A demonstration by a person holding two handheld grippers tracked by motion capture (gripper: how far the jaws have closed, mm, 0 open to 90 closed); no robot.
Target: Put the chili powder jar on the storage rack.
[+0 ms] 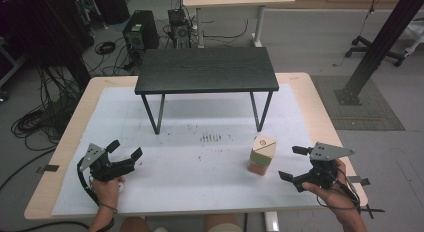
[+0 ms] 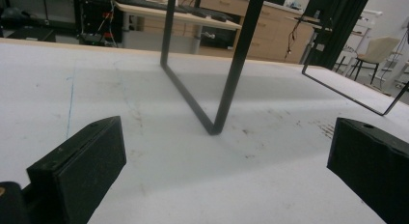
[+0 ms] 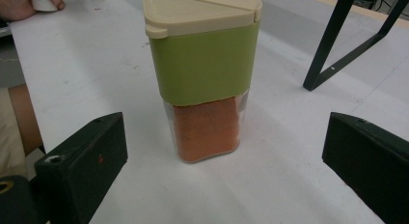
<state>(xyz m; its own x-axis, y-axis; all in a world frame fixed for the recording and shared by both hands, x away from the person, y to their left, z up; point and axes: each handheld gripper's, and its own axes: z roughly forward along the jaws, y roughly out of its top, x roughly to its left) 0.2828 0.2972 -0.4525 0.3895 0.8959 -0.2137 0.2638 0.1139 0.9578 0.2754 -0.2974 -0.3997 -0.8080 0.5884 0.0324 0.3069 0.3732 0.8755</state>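
One jar [image 1: 261, 155], upright, one stand [image 1: 206, 70], two grippers: left gripper [image 1: 124, 152] and right gripper [image 1: 293, 163], both wide, empty.

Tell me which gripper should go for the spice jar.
The right gripper. It sits open just beside the spice jar, and the right gripper view has the jar upright between its spread jaws. The left gripper, also open, is far across the white mat, facing the black stand's leg.
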